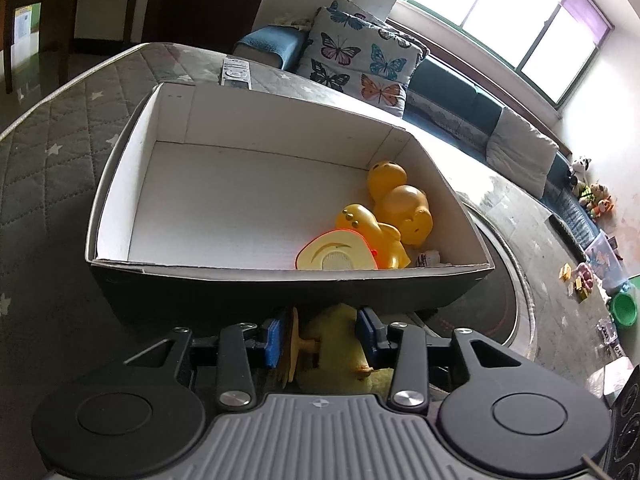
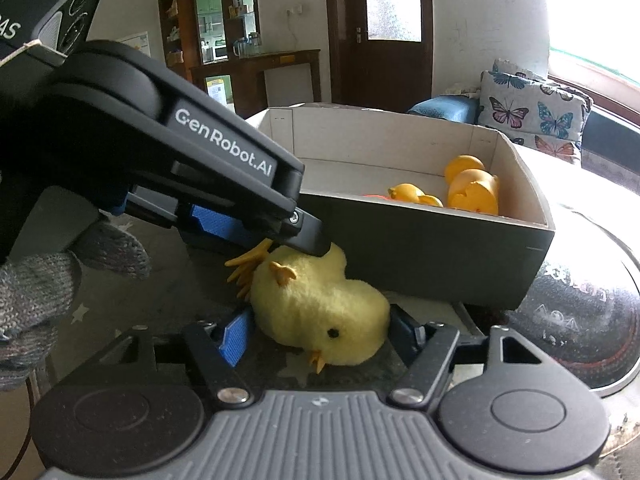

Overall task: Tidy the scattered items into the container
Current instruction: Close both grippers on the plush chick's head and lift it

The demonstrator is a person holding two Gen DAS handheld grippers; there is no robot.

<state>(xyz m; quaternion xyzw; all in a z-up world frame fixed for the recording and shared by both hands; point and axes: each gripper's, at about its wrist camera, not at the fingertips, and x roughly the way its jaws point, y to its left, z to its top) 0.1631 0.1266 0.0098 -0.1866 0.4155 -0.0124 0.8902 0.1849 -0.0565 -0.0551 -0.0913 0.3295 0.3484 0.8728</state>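
Note:
A yellow plush chick point(image 2: 320, 308) lies on its side on the quilted cover, just in front of the box point(image 2: 420, 248). My right gripper point(image 2: 320, 332) has its fingers against both sides of the chick's head. My left gripper point(image 2: 276, 240) comes in from the left and is shut on the chick's rear by its orange feet. In the left wrist view the left gripper point(image 1: 322, 338) has the chick point(image 1: 336, 344) between its blue pads, below the box's front wall point(image 1: 280, 280). Inside the box lie two yellow rubber ducks point(image 1: 400, 204) and a round yellow toy point(image 1: 336, 254).
A remote control point(image 1: 236, 74) lies behind the box. A butterfly cushion point(image 1: 360, 60) leans on the sofa at the back. A dark round dome point(image 2: 580, 312) sits right of the box. A gloved hand point(image 2: 36, 292) holds the left gripper. Toys and a green bowl point(image 1: 624, 308) are on the floor.

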